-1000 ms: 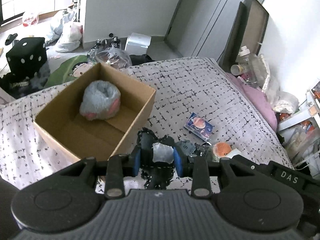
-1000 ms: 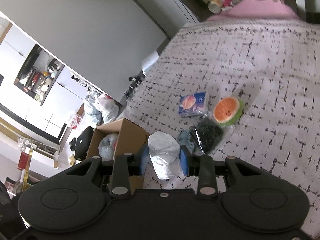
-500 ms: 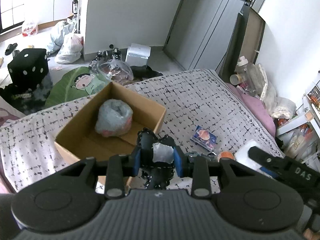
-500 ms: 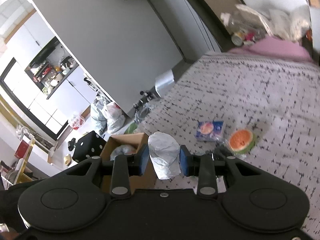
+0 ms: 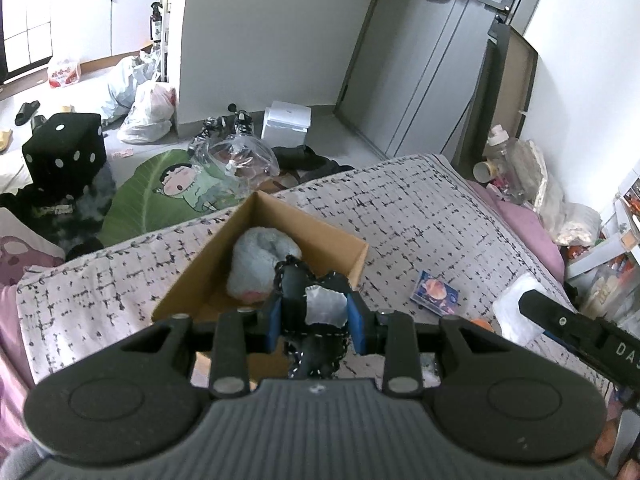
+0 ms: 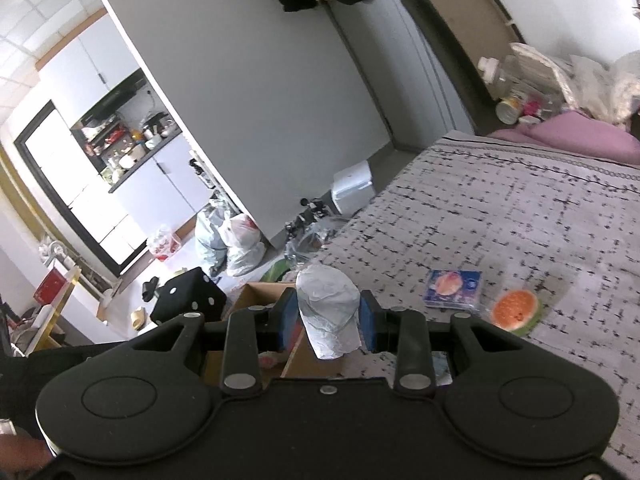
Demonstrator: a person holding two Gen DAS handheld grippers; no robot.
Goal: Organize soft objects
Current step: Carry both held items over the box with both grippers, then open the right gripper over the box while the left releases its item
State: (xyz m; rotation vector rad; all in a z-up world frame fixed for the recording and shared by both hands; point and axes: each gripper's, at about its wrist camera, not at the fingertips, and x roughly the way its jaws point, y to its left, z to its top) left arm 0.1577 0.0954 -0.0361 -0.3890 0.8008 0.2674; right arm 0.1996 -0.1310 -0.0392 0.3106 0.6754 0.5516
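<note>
Two wrist-camera views look over a bed covered by a pale quilt with a black broken-grid print [image 5: 420, 216].

In the left wrist view, the left gripper [image 5: 316, 316] sits at the bottom centre, its blue-padded jaws clamped on a dark, black-speckled soft item with a pale grey patch [image 5: 316, 300]. Directly beyond it, toward twelve o'clock, an open brown cardboard box [image 5: 344, 244] rests on the quilt. Inside the box lies a fluffy pale blue-grey plush with pink patches [image 5: 256, 260], against the box's far-left side. At about three o'clock from the gripper, a small blue packet with an orange picture [image 5: 434, 292] lies flat on the quilt, apart from the box. At the right edge, near four o'clock, part of the black right gripper body enters the view.

In the right wrist view, the right gripper [image 6: 327, 320] has its blue pads pressed against a crumpled white-grey soft bundle [image 6: 328, 316], which stands up between them. The cardboard box [image 6: 260, 294] shows just behind the gripper, at about eleven o'clock. At two o'clock the blue packet [image 6: 454, 288] lies on the quilt, with a round orange-and-green watermelon-slice plush [image 6: 516, 312] just beside it at three o'clock.

On the floor beyond the bed sits a black dice-shaped cube with white dots [image 5: 64, 152].
</note>
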